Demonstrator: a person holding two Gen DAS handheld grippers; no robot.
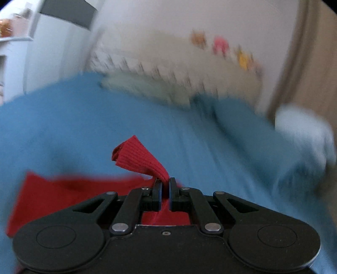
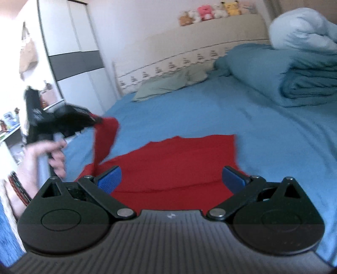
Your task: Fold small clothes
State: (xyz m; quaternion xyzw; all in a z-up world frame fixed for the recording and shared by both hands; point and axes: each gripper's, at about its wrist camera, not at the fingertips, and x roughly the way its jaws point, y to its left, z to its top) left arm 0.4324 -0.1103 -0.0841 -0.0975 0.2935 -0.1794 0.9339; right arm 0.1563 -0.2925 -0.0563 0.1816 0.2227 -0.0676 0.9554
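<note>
A red ribbed garment lies spread on the blue bed sheet. My left gripper is shut on a corner of the red garment, which sticks up between the jaws; the rest trails down to the left. In the right wrist view the left gripper is at the left, lifting a strip of the garment above the bed. My right gripper is open and empty, just above the near part of the garment.
A folded blue duvet and a pale blue bundle lie at the right. A grey-green pillow lies by the headboard, with plush toys above. A wardrobe stands at the left.
</note>
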